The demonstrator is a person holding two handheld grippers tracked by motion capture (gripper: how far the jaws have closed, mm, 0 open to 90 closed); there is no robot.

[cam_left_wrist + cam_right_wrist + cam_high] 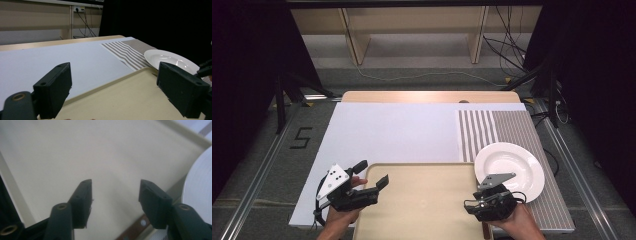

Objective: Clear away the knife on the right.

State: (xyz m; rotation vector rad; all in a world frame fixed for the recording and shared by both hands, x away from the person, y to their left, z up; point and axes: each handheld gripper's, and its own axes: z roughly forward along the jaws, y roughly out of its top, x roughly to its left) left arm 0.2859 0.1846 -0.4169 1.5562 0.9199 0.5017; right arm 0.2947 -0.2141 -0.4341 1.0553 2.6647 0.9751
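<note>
The left gripper (373,175) hangs wide apart over the 9 o'clock rim of the flat beige plastic tray (422,202), likely poised to steady it. The right gripper (115,197), also spread and empty, hovers at the tray's 3 o'clock edge, beside the round white ceramic plate (512,167) on the striped cloth placemat (507,127). A "5" marks the floor (300,137); the counter bears no writing.

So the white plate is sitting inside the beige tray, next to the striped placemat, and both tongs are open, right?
Not quite. The white plate sits on the striped placemat, just outside the beige tray, as the high view shows. The rest holds: the left tongs and right tongs are both open and hold nothing.
</note>
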